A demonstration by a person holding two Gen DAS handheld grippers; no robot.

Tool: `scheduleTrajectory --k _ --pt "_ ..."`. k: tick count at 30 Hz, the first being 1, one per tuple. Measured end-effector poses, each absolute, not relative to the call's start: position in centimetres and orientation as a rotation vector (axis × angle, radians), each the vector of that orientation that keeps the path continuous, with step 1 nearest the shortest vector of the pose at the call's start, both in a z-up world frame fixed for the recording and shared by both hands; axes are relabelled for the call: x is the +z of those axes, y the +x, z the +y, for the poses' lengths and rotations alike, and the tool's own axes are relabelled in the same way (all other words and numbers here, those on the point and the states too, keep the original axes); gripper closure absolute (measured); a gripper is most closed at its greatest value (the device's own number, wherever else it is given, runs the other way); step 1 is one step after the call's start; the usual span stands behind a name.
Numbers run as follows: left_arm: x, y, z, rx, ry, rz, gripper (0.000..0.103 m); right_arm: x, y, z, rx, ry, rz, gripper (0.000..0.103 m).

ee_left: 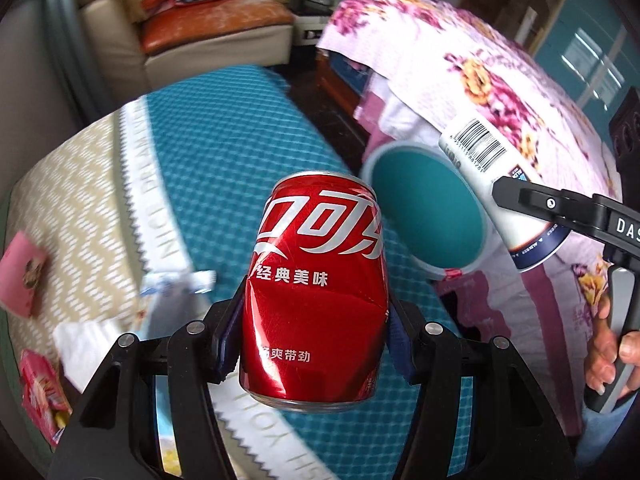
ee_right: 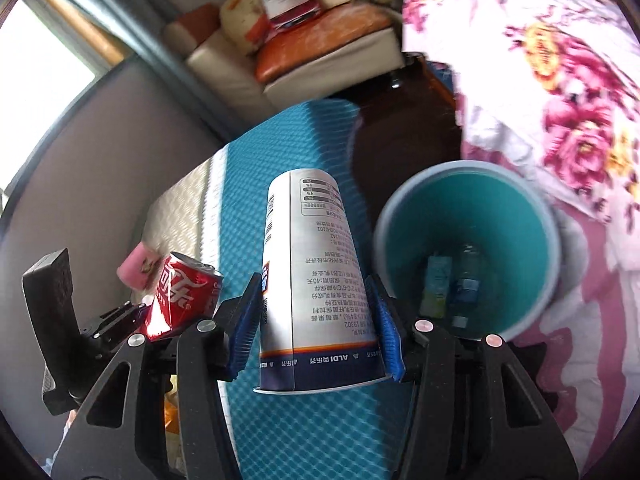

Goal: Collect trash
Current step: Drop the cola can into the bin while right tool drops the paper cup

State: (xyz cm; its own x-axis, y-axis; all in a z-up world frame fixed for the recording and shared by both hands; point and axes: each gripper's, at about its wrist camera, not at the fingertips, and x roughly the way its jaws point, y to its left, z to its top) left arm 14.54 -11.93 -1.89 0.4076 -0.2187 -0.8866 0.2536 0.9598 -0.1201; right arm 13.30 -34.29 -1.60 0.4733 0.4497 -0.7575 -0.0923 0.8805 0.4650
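A dented red cola can [ee_left: 320,280] stands upright between the blue pads of my left gripper [ee_left: 314,336], which is shut on it above the blue mat. My right gripper [ee_right: 316,332] is shut on a white paper cup [ee_right: 316,264] printed with text, held mouth toward the camera. In the left wrist view that cup [ee_left: 492,176] hangs over the right rim of the teal bin [ee_left: 424,212]. The bin [ee_right: 516,240] sits just right of the cup and holds a plastic bottle [ee_right: 466,284] and a small carton [ee_right: 436,284]. The can [ee_right: 184,292] shows at lower left.
A floral bedspread [ee_left: 500,80] drapes down right behind the bin. On the mats [ee_left: 224,152] at left lie a pink packet [ee_left: 20,276], white tissue [ee_left: 88,344], a crumpled wrapper [ee_left: 176,284] and a red packet [ee_left: 38,396]. An armchair [ee_left: 208,36] stands at the back.
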Motion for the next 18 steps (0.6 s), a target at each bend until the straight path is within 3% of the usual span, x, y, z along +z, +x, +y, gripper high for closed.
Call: scheduleTrajectory --k 18 --pt "-6.1 19.7 -25.1 -0.434 0.203 1.199 0.043 -3.9 12.8 -45.8 0.184 0.570 0.986 0.054"
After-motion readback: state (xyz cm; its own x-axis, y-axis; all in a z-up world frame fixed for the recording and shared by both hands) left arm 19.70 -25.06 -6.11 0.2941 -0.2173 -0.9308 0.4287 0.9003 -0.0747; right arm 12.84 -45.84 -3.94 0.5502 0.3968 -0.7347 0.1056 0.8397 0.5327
